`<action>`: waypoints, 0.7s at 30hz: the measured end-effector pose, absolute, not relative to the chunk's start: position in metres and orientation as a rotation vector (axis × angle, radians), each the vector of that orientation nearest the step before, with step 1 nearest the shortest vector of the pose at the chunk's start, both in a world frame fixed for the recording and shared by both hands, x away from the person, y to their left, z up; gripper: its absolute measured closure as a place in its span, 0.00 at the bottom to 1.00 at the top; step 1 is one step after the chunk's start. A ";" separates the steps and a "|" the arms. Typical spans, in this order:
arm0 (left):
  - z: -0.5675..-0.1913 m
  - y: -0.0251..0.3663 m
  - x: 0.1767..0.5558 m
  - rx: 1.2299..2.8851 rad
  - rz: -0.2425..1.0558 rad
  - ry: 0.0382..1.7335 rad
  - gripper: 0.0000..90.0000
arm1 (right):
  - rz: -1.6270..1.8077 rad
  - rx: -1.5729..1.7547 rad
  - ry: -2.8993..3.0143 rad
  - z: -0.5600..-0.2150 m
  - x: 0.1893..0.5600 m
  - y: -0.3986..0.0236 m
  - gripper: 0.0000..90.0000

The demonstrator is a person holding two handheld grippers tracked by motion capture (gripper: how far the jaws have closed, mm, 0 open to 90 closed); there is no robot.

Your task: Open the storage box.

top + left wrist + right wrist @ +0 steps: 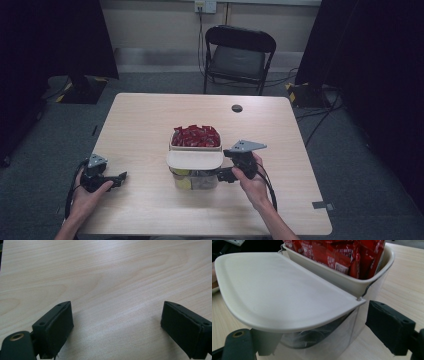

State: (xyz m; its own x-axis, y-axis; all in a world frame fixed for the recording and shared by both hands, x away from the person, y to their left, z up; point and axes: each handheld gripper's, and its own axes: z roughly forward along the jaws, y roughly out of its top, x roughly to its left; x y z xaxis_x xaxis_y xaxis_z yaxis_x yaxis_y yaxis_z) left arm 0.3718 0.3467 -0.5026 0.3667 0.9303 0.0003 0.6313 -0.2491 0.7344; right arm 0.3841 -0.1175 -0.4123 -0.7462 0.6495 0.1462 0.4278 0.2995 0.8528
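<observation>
A clear plastic box (195, 181) stands at the middle of the table, with something yellow inside it. On top sits a cream tray (195, 148) heaped with red packets (196, 136), and a cream lid (195, 160) juts out toward me. My right gripper (222, 175) is at the box's right side. In the right gripper view its jaws straddle the clear box (324, 345) below the lid (274, 290); the right pad (389, 327) stands just off the wall and the left jaw is partly hidden under the lid. My left gripper (120, 178) rests open over bare wood (117, 325).
The wooden table (150, 125) has a dark cable hole (237, 108) near its far edge. A black folding chair (239, 55) stands behind the table. Dark curtains hang on both sides, and cables lie on the floor at the right.
</observation>
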 end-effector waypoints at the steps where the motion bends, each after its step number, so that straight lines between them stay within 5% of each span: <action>1: -0.503 0.347 0.372 1.980 0.590 1.347 0.11 | 1.431 0.990 2.334 -0.411 0.385 -0.117 0.18; 21: -0.503 0.347 0.372 1.979 0.590 1.347 0.11 | 1.472 1.021 2.297 -0.404 0.407 -0.113 0.16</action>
State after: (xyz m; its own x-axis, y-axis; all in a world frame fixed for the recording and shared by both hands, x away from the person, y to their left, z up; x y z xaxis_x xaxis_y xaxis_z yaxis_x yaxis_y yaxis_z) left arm 0.3719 0.3467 -0.5027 0.3667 0.9304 -0.0001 0.6313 -0.2487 0.7346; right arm 0.4066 -0.1130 -0.4043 -0.7316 0.6599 0.1713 0.4314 0.2535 0.8658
